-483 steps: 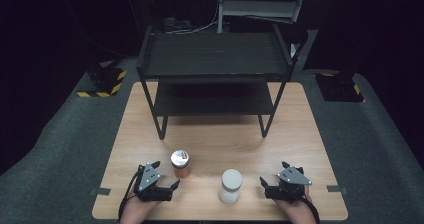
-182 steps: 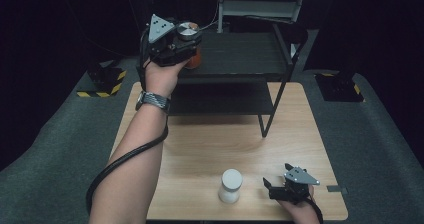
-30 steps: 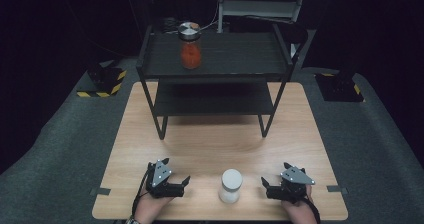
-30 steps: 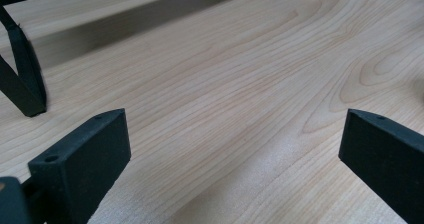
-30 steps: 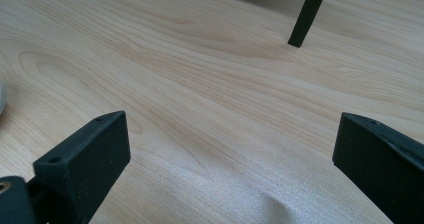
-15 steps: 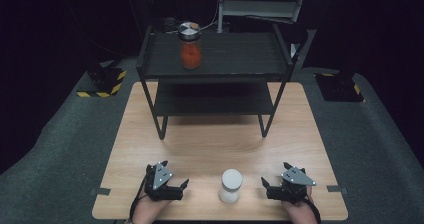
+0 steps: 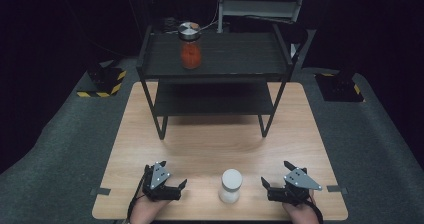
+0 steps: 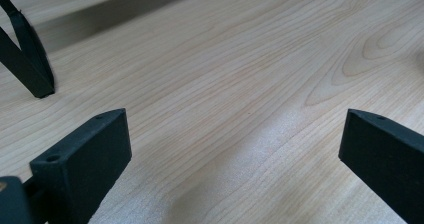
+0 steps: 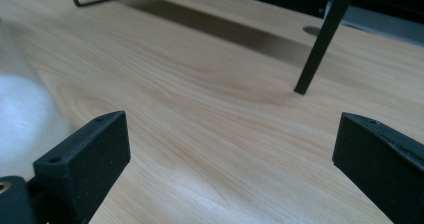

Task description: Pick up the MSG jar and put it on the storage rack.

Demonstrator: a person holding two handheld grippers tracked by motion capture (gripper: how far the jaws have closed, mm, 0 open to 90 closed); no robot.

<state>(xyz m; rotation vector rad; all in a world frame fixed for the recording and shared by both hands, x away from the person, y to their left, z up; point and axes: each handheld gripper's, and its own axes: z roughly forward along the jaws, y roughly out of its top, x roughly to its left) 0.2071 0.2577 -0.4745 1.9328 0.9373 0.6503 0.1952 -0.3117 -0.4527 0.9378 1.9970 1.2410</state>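
Grippers flank the white bottle (image 7: 231,185) on the wooden table (image 7: 210,139): the left gripper (image 7: 176,186) rests near its left side, the right gripper (image 7: 270,186) near its right, both with jaws spread wide and gripping nothing. Beyond the bottle stands a black shelf rack (image 7: 215,64), and a jar of red contents (image 7: 190,46) sits upright on its top shelf
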